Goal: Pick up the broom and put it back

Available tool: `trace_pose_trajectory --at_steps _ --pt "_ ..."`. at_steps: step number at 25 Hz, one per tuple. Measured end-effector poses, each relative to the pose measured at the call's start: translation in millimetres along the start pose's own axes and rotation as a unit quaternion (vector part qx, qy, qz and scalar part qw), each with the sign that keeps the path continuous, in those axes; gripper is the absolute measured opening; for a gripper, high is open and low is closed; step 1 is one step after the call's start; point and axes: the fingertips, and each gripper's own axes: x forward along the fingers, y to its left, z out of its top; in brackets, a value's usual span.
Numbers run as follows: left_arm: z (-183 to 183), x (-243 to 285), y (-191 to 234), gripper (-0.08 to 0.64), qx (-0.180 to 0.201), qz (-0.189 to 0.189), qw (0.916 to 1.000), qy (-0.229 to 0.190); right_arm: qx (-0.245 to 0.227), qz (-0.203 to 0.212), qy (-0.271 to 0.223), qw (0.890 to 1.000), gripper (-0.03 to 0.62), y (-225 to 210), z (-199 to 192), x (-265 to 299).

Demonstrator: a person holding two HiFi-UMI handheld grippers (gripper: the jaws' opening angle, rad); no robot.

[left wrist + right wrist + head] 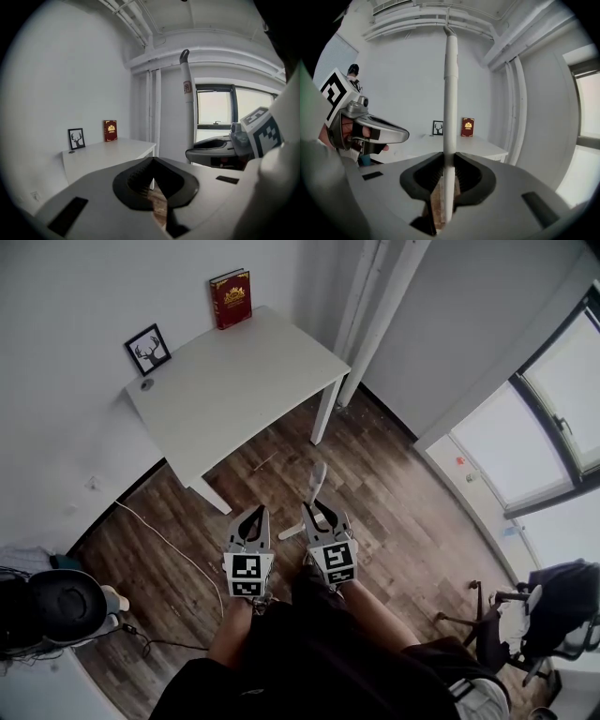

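Observation:
My right gripper [446, 176] is shut on the broom [450, 93], a white stick that stands upright between its jaws and reaches up toward the ceiling. In the head view the broom [319, 479] sticks out ahead of my right gripper [319, 514] over the wood floor. My left gripper [251, 514] hangs just to its left, apart from the broom. In the left gripper view the jaws of my left gripper [152, 161] meet at the tips with nothing between them, and the broom [187, 93] rises at the right above my right gripper [211, 152].
A white table [234, 381] stands ahead against the wall, with a red book [230, 298] and a small framed picture [148, 349] on it. White pipes [375, 296] run up the corner. A cable [169, 540] lies on the floor at left. An office chair [544, 615] stands at right.

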Motion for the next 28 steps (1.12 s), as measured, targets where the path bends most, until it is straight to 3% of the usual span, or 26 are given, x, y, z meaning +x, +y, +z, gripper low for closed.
trace_pose_trajectory --at_steps 4,9,17,22,28 --pt "7 2 0 0.0 0.004 0.009 1.0 -0.002 0.002 0.004 -0.005 1.0 0.091 -5 4 3" --pt "11 6 5 0.001 -0.02 0.005 0.9996 -0.022 0.01 -0.002 -0.013 1.0 0.091 -14 9 10" --pt "13 34 -3 0.0 -0.003 -0.002 1.0 0.001 0.032 -0.034 -0.043 0.998 0.091 -67 30 17" --pt "21 85 -24 0.0 0.023 -0.035 0.999 0.017 0.036 -0.062 -0.043 0.996 0.091 -103 20 17" --pt "35 144 -83 0.0 0.059 -0.095 0.9929 0.041 0.058 -0.107 -0.031 0.992 0.091 -162 -4 6"
